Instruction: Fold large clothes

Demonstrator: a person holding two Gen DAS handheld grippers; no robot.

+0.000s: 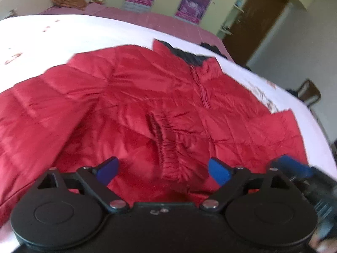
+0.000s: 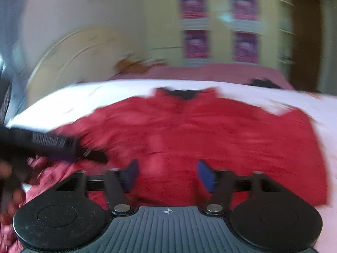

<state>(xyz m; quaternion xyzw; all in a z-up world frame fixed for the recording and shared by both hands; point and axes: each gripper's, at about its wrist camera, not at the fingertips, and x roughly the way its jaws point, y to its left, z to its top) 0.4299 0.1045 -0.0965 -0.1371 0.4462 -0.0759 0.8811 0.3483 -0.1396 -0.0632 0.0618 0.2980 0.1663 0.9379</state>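
A red quilted jacket [image 1: 147, 97] lies spread front-up on a white sheet [image 1: 84, 33], its dark-lined collar [image 1: 185, 55] at the far side and the zip running toward me. A sleeve is folded across the body, and its elastic cuff [image 1: 170, 160] lies between the blue fingers of my left gripper [image 1: 162, 166], which stands open just above it without pressing on it. In the blurred right wrist view my right gripper [image 2: 168, 168] is open over the jacket's [image 2: 210, 130] near hem, with nothing pinched. The left gripper's black body [image 2: 52, 145] shows at the left there.
Beyond the white sheet lies a pink bedspread [image 1: 147, 16] with an orange cloth heap [image 1: 69, 0]. A small dark item [image 1: 210, 47] sits near the collar. Posters [image 1: 191, 6] hang on the yellow wall, beside a brown door [image 1: 252, 21]. A hand [image 2: 6, 177] is at the left edge.
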